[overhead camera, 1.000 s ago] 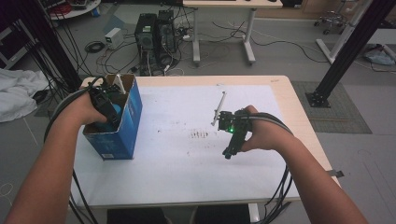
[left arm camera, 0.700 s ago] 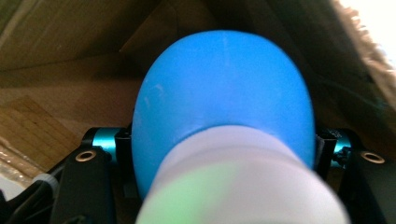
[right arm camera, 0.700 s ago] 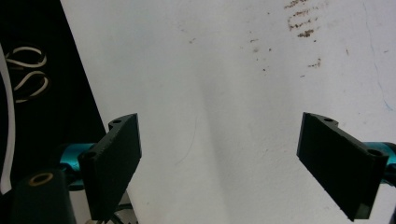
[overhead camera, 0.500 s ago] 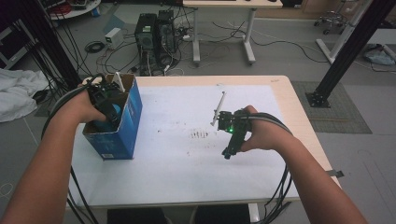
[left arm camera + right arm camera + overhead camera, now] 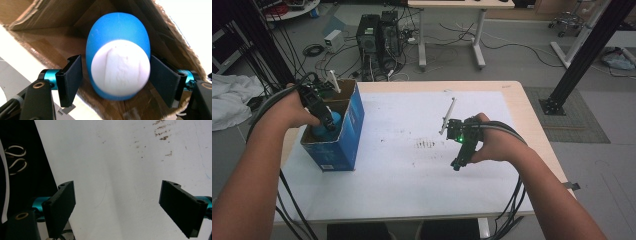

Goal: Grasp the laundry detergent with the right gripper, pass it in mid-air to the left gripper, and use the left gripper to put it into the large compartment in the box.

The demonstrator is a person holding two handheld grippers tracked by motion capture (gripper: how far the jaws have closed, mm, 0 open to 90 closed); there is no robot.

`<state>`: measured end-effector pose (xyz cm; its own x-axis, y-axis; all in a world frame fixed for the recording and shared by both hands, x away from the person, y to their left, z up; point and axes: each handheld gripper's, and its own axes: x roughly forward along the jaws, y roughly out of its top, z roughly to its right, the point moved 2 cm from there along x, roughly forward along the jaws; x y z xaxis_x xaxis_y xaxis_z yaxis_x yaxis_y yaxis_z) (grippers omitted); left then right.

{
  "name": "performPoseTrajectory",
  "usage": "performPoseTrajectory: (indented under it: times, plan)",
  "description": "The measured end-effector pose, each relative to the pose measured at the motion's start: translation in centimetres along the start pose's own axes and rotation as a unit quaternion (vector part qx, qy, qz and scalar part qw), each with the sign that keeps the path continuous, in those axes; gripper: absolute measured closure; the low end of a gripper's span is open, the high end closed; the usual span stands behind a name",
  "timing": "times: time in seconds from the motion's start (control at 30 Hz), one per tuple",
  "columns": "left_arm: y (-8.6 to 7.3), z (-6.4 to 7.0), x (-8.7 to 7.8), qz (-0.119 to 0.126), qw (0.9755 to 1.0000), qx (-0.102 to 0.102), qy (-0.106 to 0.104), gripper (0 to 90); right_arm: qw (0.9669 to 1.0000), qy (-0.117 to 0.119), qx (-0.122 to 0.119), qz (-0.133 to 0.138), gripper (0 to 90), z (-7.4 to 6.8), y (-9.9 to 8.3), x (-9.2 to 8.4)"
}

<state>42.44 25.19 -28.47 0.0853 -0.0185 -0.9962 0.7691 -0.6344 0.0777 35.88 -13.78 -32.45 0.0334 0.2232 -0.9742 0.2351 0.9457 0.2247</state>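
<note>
Inside the blue cardboard box (image 5: 343,131) at the surface's left edge, the left gripper (image 5: 116,82) points down at a blue egg-shaped object with a white end (image 5: 119,66). Its jaws have just been opening; the egg sits between them with a gap showing on the left side, so it looks released, resting on the box floor. Over on the white sheet (image 5: 412,170), the right gripper (image 5: 125,207) hangs with jaws wide apart and nothing between them, probably just waiting its turn

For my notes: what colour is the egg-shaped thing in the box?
Blue with a white end, clearest in the left gripper view.
</note>
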Motion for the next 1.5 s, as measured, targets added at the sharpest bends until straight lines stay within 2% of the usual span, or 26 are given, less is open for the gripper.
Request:
performPoseTrajectory:
  times: [0.13,0.23,0.3,0.53,0.63,0.67,0.73,0.8,0.93,1.03,1.07,1.13,1.17,1.2,1.3,1.5]
  plan:
    - [-0.2,0.1,-1.1,0.006,1.0000,0.001,0.005,26.8,1.0000,-0.001,0.001,-0.001,13.1,0.0,-0.1,-0.3]
    - [-0.2,0.2,-2.1,0.002,0.9999,0.010,0.013,24.8,1.0000,-0.002,0.000,0.002,13.1,0.0,0.0,-0.5]
    - [-0.2,0.3,-2.3,0.006,0.9999,0.006,0.011,24.2,1.0000,-0.002,0.004,-0.002,13.1,0.0,0.0,-0.7]
    - [-0.3,1.0,-4.7,0.019,0.9995,0.017,0.018,21.6,1.0000,-0.004,-0.001,-0.001,13.1,0.1,0.1,-1.2]
    - [-0.3,1.3,-5.2,0.018,0.9992,0.027,0.023,19.5,1.0000,-0.001,0.000,-0.001,13.1,0.1,0.0,-1.4]
    - [-0.2,1.6,-5.7,0.015,0.9987,0.043,0.024,19.5,1.0000,-0.003,0.000,-0.001,13.1,0.1,0.0,-1.5]
    - [-0.1,1.9,-6.3,0.017,0.9979,0.056,0.027,19.0,1.0000,-0.004,-0.002,-0.004,13.1,0.0,0.1,-1.8]
    - [0.0,2.1,-6.4,0.021,0.9977,0.059,0.025,18.7,1.0000,-0.004,-0.003,-0.004,13.1,0.1,0.1,-1.8]
    - [0.6,3.2,-7.3,0.019,0.9941,0.104,0.025,17.0,1.0000,-0.004,-0.002,-0.006,13.1,0.2,0.1,-2.2]
    - [1.0,4.0,-7.6,0.018,0.9912,0.131,0.013,16.8,0.9999,-0.003,-0.008,-0.008,13.1,0.2,0.2,-2.4]
    - [1.0,4.0,-7.6,0.018,0.9912,0.131,0.013,16.6,0.9999,-0.003,-0.008,-0.008,13.1,0.2,0.2,-2.4]
    - [1.4,4.8,-7.6,0.018,0.9889,0.147,0.007,15.8,0.9999,-0.002,-0.010,-0.011,13.1,0.1,0.2,-2.5]
    - [1.4,4.8,-7.6,0.018,0.9889,0.147,0.007,15.3,0.9999,-0.002,-0.010,-0.011,13.1,0.1,0.2,-2.5]
    - [1.8,5.4,-7.5,0.015,0.9863,0.164,0.006,15.3,0.9999,-0.001,-0.012,-0.011,13.1,0.2,0.3,-2.5]
    - [2.5,6.5,-7.2,0.012,0.9818,0.189,0.002,13.0,0.9998,0.001,-0.012,-0.016,13.1,0.2,0.6,-2.8]
    - [3.8,8.6,-6.5,0.006,0.9736,0.228,-0.002,9.9,0.9997,0.002,-0.018,-0.020,13.1,0.5,1.0,-3.0]
